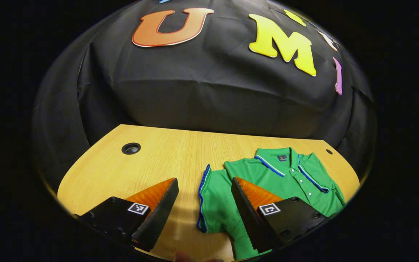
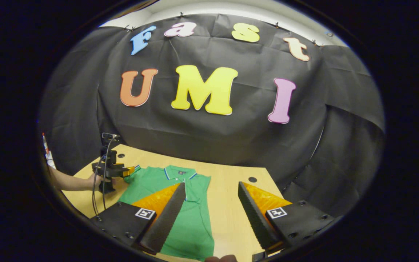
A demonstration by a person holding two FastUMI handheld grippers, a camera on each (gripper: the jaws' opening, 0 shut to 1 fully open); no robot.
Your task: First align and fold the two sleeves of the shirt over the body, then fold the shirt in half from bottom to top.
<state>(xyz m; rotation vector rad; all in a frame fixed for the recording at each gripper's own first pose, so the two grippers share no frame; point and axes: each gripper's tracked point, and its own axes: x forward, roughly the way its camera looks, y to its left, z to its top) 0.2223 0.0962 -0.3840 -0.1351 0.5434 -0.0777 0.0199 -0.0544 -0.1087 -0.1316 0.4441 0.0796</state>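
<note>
The short-sleeved knit polo shirt [image 1: 267,182] is bright green all over. Its collar [image 1: 273,162] carries thin stripes of blue and white along the edge, and the sleeve cuff [image 1: 203,198] is trimmed with a blue band. A small dark label with a touch of red sits inside the neck. The wood-grain worktop [image 1: 158,160] is a pale honey yellow with fine straight grain, and its round cable hole [image 1: 131,148] is ringed in black.
</note>
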